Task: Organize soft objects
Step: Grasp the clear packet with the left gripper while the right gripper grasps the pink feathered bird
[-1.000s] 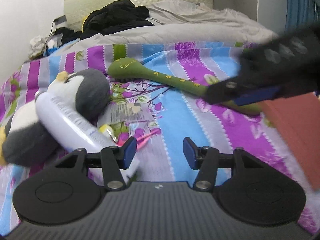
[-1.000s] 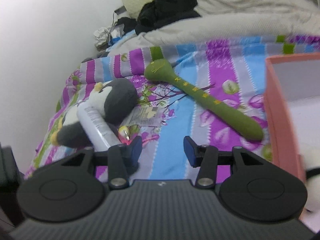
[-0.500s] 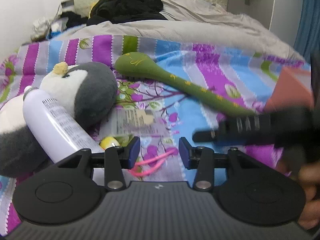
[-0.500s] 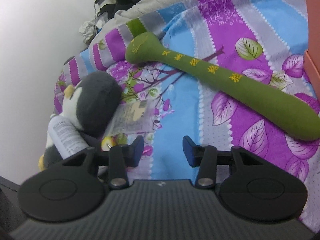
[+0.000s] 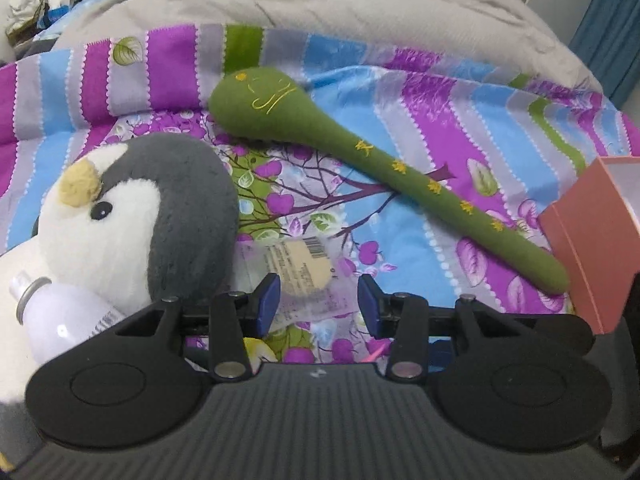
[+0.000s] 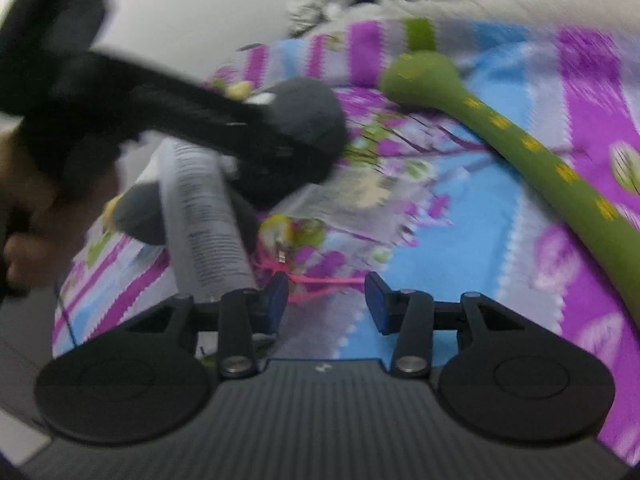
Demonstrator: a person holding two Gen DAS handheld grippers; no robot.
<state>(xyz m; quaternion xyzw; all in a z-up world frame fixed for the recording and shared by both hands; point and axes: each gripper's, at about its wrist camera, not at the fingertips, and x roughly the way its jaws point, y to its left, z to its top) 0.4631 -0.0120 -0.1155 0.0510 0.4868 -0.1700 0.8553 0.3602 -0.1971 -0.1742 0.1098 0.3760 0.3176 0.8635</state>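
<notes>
Now both tongs stand with their jaws apart and hold nothing. The left tongs (image 5: 319,303) hover low over the bed's striped purple and blue blanket (image 5: 420,92), above a clear plastic packet (image 5: 298,276) with a label. Just left of them lies a grey and white penguin plush (image 5: 132,216), and a white spray can (image 5: 64,316) lies against its lower side. A long green plush stick (image 5: 384,168) with yellow marks lies diagonally across the blanket; its thin end touches a salmon-pink box (image 5: 596,248) at the right edge. The right tongs (image 6: 326,300) hang over a pink elastic cord (image 6: 320,282), near the bottom end of the spray can (image 6: 200,208). In this blurred view the left tongs (image 6: 304,148) reach over the penguin plush (image 6: 308,116), and the green plush stick (image 6: 532,152) lies well apart to the right.
</notes>
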